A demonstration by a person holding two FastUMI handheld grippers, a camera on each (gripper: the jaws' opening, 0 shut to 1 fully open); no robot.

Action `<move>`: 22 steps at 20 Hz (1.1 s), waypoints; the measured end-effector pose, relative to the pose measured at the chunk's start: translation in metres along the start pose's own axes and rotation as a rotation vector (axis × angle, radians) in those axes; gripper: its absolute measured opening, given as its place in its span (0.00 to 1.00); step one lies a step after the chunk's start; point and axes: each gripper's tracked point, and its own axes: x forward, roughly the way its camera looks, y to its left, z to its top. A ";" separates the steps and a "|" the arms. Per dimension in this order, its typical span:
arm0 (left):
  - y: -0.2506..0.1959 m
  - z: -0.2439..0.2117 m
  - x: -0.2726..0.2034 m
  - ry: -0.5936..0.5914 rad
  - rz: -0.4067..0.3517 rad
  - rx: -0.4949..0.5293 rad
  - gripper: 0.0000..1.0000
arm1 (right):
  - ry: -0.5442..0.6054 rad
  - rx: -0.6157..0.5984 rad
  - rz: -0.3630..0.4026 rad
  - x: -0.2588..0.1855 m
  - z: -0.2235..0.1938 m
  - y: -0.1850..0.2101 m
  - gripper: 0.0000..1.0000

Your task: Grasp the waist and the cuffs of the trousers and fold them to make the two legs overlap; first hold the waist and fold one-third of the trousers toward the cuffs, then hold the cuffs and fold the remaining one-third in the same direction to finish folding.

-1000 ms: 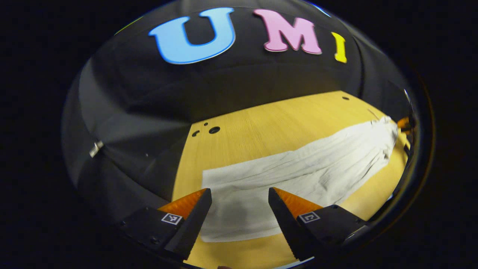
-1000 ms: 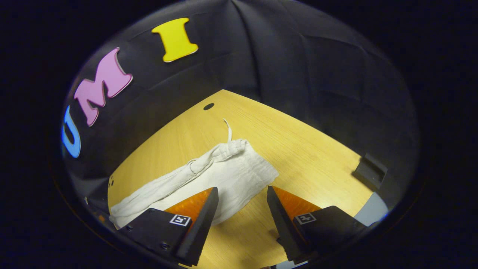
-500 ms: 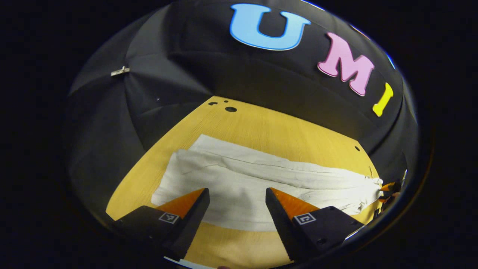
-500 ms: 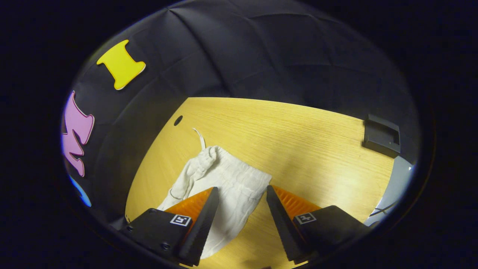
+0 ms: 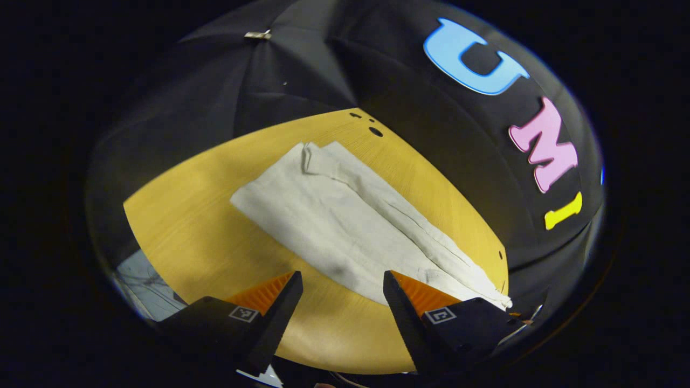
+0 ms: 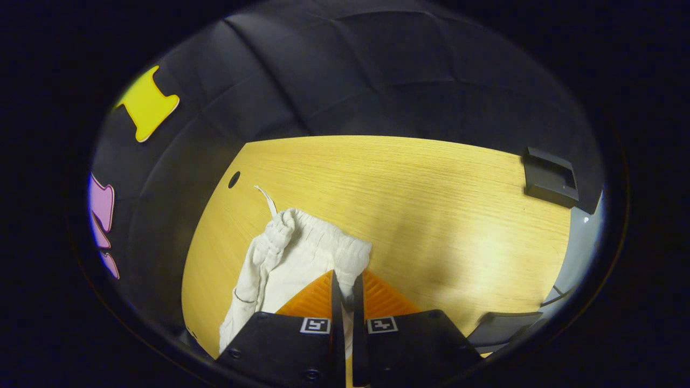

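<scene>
White trousers (image 5: pixel 345 226) lie flat on the wooden table (image 5: pixel 205 215), the two legs lying one on the other. In the left gripper view the cuffs (image 5: pixel 302 161) are at the far end and the waist runs off to the lower right. My left gripper (image 5: pixel 342 280) hangs open above the table by the trousers' near edge, with nothing between its fingers. In the right gripper view the gathered waist (image 6: pixel 307 242) with its drawstring (image 6: pixel 265 197) lies just ahead. My right gripper (image 6: pixel 345 277) is shut on the waist's near corner, and a sliver of cloth shows between the fingers.
A black block (image 6: pixel 550 175) sits at the table's far right edge (image 6: pixel 560 253). A small hole (image 6: pixel 234 179) lies beyond the drawstring. More holes (image 5: pixel 375 131) are near the cuffs. Bare wood (image 6: pixel 431 215) stretches right of the waist. The booth's black cloth wall stands close behind.
The right gripper has gone from open to shut on the waist's corner. The left gripper has swung round and drawn back toward the table's near edge, staying open.
</scene>
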 end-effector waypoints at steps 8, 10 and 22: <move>-0.006 0.040 0.045 -0.050 -0.031 -0.119 0.96 | 0.014 -0.061 0.014 -0.001 0.000 -0.003 0.10; -0.018 0.052 0.061 -0.056 -0.043 -0.116 0.96 | 0.014 -0.081 0.017 -0.001 0.000 -0.003 0.10; -0.041 0.071 0.130 -0.026 0.106 0.008 0.23 | 0.019 -0.116 0.044 -0.001 -0.002 -0.004 0.10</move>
